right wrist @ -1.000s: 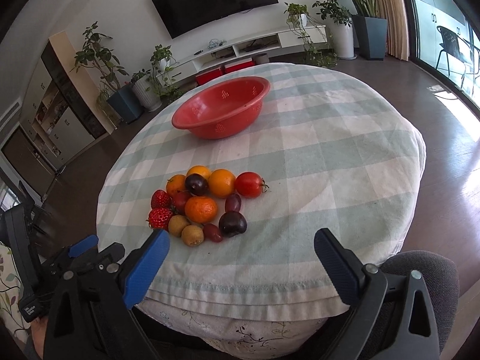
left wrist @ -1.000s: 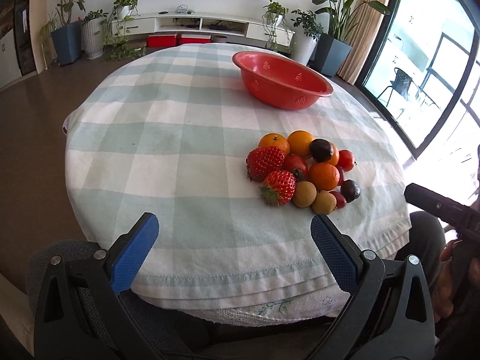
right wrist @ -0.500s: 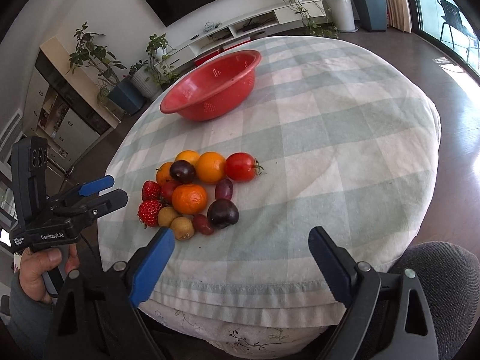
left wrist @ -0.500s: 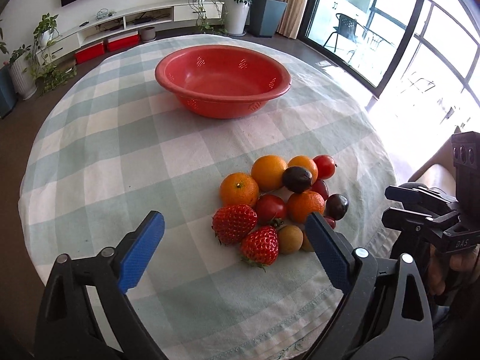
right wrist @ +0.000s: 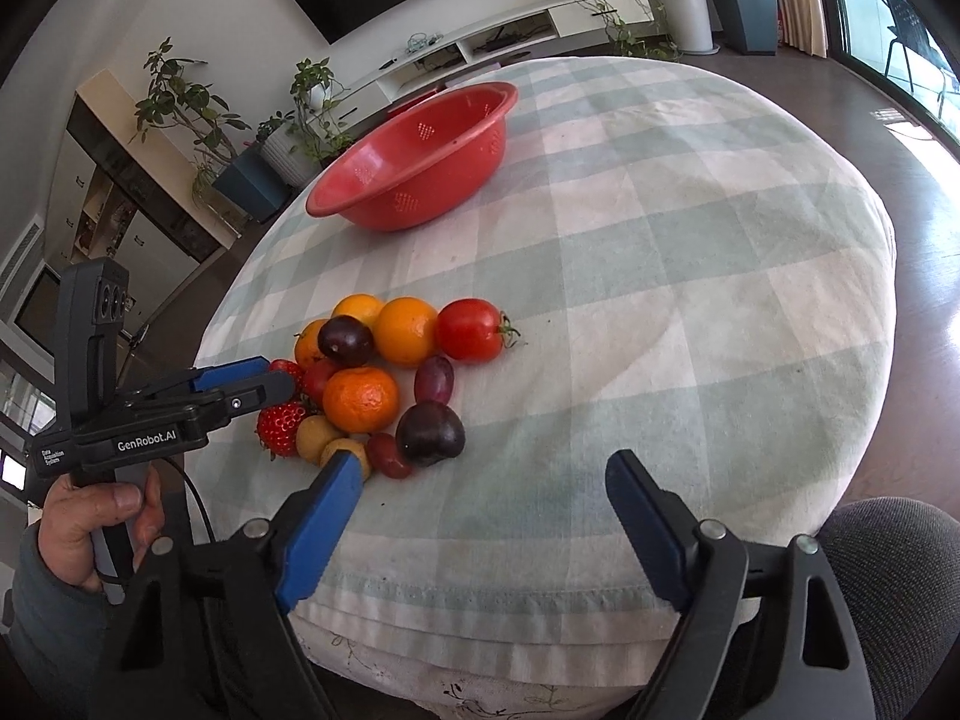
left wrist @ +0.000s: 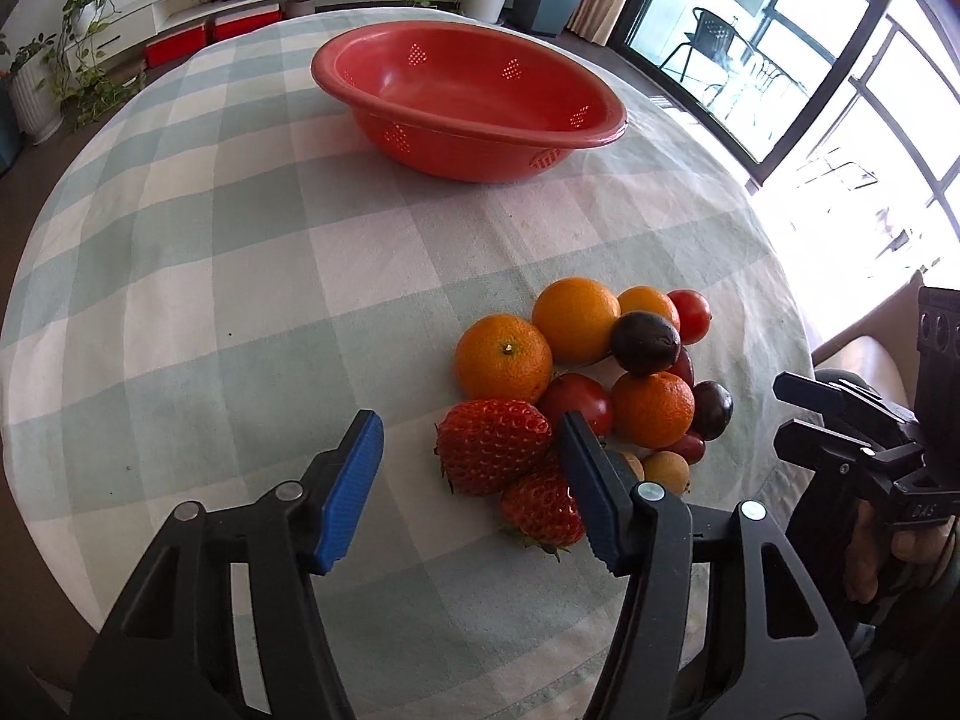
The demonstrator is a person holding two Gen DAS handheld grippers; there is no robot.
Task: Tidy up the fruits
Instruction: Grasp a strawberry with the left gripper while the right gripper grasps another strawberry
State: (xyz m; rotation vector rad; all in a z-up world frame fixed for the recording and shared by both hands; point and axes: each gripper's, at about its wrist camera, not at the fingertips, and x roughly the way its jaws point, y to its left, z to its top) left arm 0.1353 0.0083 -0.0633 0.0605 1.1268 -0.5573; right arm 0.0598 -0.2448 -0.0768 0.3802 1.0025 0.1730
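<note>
Fruit pile point(left wrist: 594, 384) sits on the checked tablecloth point(left wrist: 240, 276) near your edge of the table; the red colander bowl point(left wrist: 468, 102) stands empty, well apart on the far side.

Left gripper point(left wrist: 474, 468) is the nearer tool. It points steeply down at the near-left corner of the pile. The large strawberry point(left wrist: 492, 445) lies just ahead of the fingertips and off-centre toward the right finger. The right pad point(left wrist: 585, 480) sits in front of the smaller strawberry point(left wrist: 543, 510); whether it touches it, you cannot tell. The large strawberry's long axis runs roughly across the gap between the pads, tip toward the left pad.

Left jaws: closing, at a middling gap, nothing pinched between the pads yet. In the right wrist view the left gripper's fingers reach over the strawberries at the pile's left edge.

Right gripper point(right wrist: 480, 510): hovers short of the pile, jaws wide but closing, only bare cloth between them. Its left pad point(right wrist: 318, 522) overlaps a small yellow-brown fruit point(right wrist: 345, 450) in the view; contact not resolvable. The dark plum point(right wrist: 430, 433) lies just ahead of it.

Judgement: the pick falls to your left hand, target the large strawberry. You need to shift slightly right and forward to centre it before the pads meet, or the right finger will shove the smaller berry.
</note>
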